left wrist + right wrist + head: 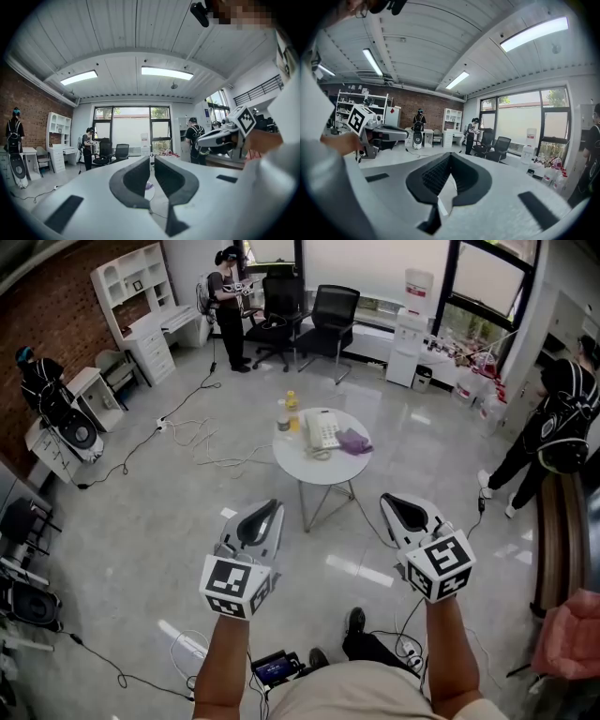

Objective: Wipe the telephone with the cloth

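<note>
A white telephone [322, 430] lies on a small round white table [323, 470] out ahead of me on the floor, with a purple cloth [353, 441] beside it on the right. Two bottles [284, 415] stand at the phone's left. Both grippers hover well short of the table and point toward it. My left gripper [271, 507] is shut with nothing in it; in its own view the jaws [151, 159] stand nearly together, and a sliver of the cloth [149, 186] shows between them. My right gripper [394, 501] is also shut and empty [450, 155].
Cables [202, 432] trail across the grey floor left of the table. Office chairs [333, 310] and a water dispenser [412, 334] stand behind it. People stand at the back [230, 306], far left [42, 385] and right [558, 418]. A dark curved bench [553, 540] lies at my right.
</note>
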